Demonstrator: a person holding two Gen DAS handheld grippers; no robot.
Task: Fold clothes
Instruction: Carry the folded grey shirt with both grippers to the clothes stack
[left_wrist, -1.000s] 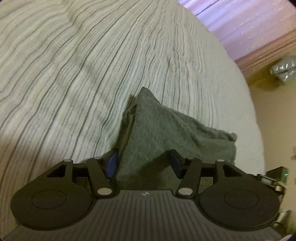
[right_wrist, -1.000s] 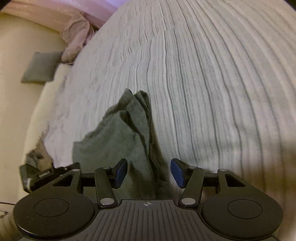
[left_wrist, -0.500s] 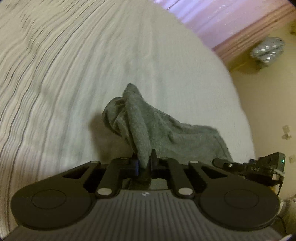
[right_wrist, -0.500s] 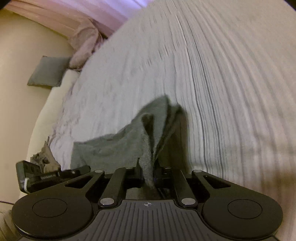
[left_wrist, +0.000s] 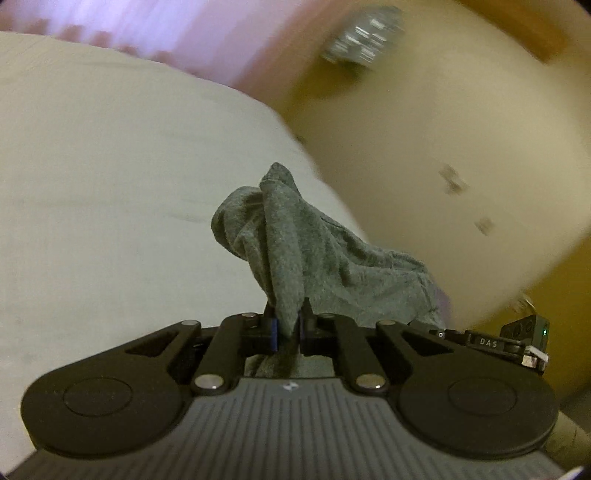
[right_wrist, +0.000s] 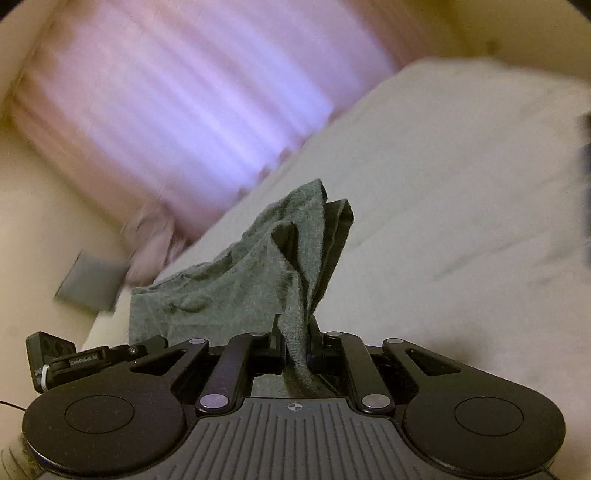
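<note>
1. Grip check: left hand-held gripper (left_wrist: 287, 328) is pinched tight on 1 bunch of the grey garment (left_wrist: 295, 251); right hand-held gripper (right_wrist: 295, 341) is clamped on another bunch of the same garment (right_wrist: 266, 280). Both narrow, cloth squeezed between the pads, tail of fabric hanging back behind the jaws.
2. Where the garment is: up off the bed (left_wrist: 110, 166), slung between the 2 grippers, sagging in the middle w/ loose folds poking forward. Background is motion-blurred, so can't tell if any hem touches the sheet.
3. Step in hand, by my read: lift + spread before the 1st fold.
4. Do it well: draw the 2 grippers apart evenly until the sag goes, no further. Knit fabric looks stretchy; over-pull and it may slip the pads.
5. Keep both at equal height so the edge hangs straight, not twisted.
6. Grips hold bunches, not clean corners. Probably needs laying flat on the bed & re-pinching at corners.
7. Lower onto the middle of the bed; the curtain (right_wrist: 166, 110) side edge is near.
8. Risk: quick swing flips loose folds under, adds creases.
</note>
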